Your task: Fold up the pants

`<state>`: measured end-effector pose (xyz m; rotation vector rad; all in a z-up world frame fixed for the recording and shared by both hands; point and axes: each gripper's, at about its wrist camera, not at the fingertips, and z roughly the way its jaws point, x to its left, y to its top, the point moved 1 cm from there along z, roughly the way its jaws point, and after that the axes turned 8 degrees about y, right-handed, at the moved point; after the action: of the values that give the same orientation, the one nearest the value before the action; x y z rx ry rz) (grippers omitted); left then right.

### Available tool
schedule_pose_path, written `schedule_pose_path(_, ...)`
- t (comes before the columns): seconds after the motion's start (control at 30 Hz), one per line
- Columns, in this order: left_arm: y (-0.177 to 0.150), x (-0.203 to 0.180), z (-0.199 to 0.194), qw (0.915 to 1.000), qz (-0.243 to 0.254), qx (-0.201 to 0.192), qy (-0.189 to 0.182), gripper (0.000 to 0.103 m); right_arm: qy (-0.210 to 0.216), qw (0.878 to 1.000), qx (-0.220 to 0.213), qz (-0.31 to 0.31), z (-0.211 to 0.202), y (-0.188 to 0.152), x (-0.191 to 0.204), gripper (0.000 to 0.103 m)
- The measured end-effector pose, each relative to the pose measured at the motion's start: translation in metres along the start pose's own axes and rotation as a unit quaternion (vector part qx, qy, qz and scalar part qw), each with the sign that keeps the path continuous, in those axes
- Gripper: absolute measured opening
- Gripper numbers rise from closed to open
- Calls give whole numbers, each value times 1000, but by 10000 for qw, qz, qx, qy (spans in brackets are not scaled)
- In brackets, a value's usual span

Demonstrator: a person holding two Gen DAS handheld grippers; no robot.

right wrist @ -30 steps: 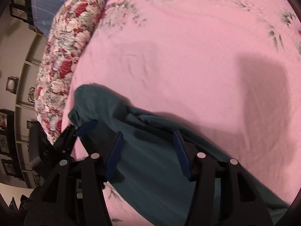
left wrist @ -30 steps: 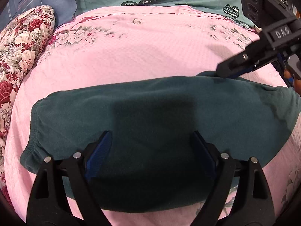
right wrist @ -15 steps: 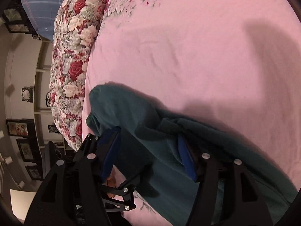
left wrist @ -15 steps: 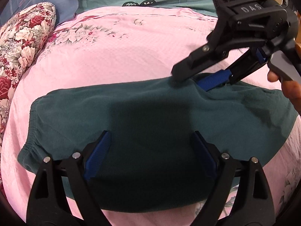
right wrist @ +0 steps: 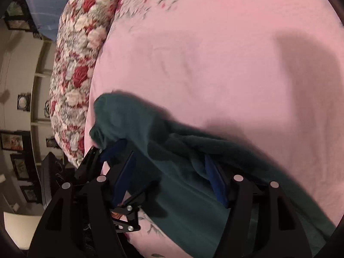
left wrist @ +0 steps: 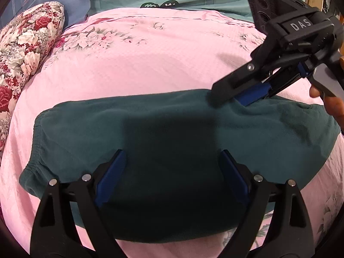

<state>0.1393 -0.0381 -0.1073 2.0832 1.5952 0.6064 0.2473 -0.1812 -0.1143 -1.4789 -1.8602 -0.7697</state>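
While the pants (left wrist: 176, 133) are lying across the pink bedspread (left wrist: 150, 60) as a dark green band, waistband end toward the floral pillow (left wrist: 23, 49), they are looking folded lengthwise already, so the step in hand is probably a cross fold or a smoothing of the far edge. Fleece like this is likely thick and clingy, so it is asking for a deep bite through every layer, not a pinch at the top one alone.

Over the near part of the cloth, the left gripper (left wrist: 172, 176) is hovering with its jaws standing wide apart and nothing between the pads. At the far edge, the right gripper (left wrist: 234, 99) is sitting with its tips against the fabric; its jaws are opening, and in its own view a raised ridge of fleece is lying between the blue pads (right wrist: 215, 182), which are not pressing on it. A person's hand (left wrist: 331, 105) is working its trigger.

To do this well, the right tips should be sliding under the whole edge before closing, and the left should be taking the matching near edge, so that both sides are travelling together. Uneven grips would be dragging the layers askew and bunching the bedspread beneath.
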Motion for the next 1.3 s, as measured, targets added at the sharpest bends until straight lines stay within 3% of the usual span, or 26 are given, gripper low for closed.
schedule_pose_path(0.13, 0, 1, -1, 10000, -10, -17, -16, 90, 671, 9974, 178, 192, 6, 5, 2, 72)
schedule_pose_path(0.27, -1, 1, -1, 10000, 7, -17, -9, 90, 708, 9968, -337, 166, 0, 17, -4, 72)
schedule_pose_path(0.33, -1, 1, -1, 10000, -3, -18, -21, 90, 668, 9936, -911, 34, -11, 23, -5, 64)
schedule_pose_path(0.4, 0, 2, -1, 10000, -15, -23, -37, 90, 911, 9871, -1318, 37, -22, 27, -9, 53)
schedule_pose_path(0.43, 0, 3, -2, 10000, -24, -21, -49, 90, 912, 9851, -1458, 56, -26, 29, -12, 46)
schedule_pose_path(0.5, 0, 5, -2, 9999, -69, -17, -91, 90, 989, 9800, -1711, 224, -32, 32, -22, 40)
schedule_pose_path(0.57, 2, 9, -4, 9999, -125, -32, -47, 90, 896, 9784, -1843, 269, -32, 35, -26, 36)
schedule_pose_path(0.63, 4, 16, -7, 9998, -187, -67, 90, 90, 494, 9791, -1964, 179, -33, 36, -26, 30)
schedule_pose_path(0.73, 6, 44, -8, 9970, -353, -112, 677, 90, 44, 9817, -1862, 398, -25, 40, -34, 21)
schedule_pose_path(0.8, 4, 77, -4, 9929, -709, 30, 952, 90, -105, 9850, -1711, 207, -27, 41, -26, 22)
schedule_pose_path(0.9, -5, 115, -3, 9912, -1020, 146, 827, 86, 11, 9876, -1561, 154, -40, 45, -21, 23)
schedule_pose_path(0.97, -9, 116, -6, 9926, -884, 130, 825, 83, 47, 9907, -1345, 181, -49, 47, -22, 23)
schedule_pose_path(1.07, -12, 115, -7, 9926, -737, 115, 960, 83, -93, 9888, -1433, 419, -73, 48, -38, 37)
schedule_pose_path(1.13, -14, 115, -8, 9924, -788, 123, 933, 83, -199, 9829, -1733, 592, -87, 42, -45, 40)
schedule_pose_path(1.2, -11, 114, -20, 9934, -785, 34, 839, 83, 92, 9828, -1815, 320, -87, 32, -27, 40)
schedule_pose_path(1.3, -11, 108, -50, 9928, -738, -292, 897, 95, 217, 9884, -1435, -455, -54, 14, 22, 40)
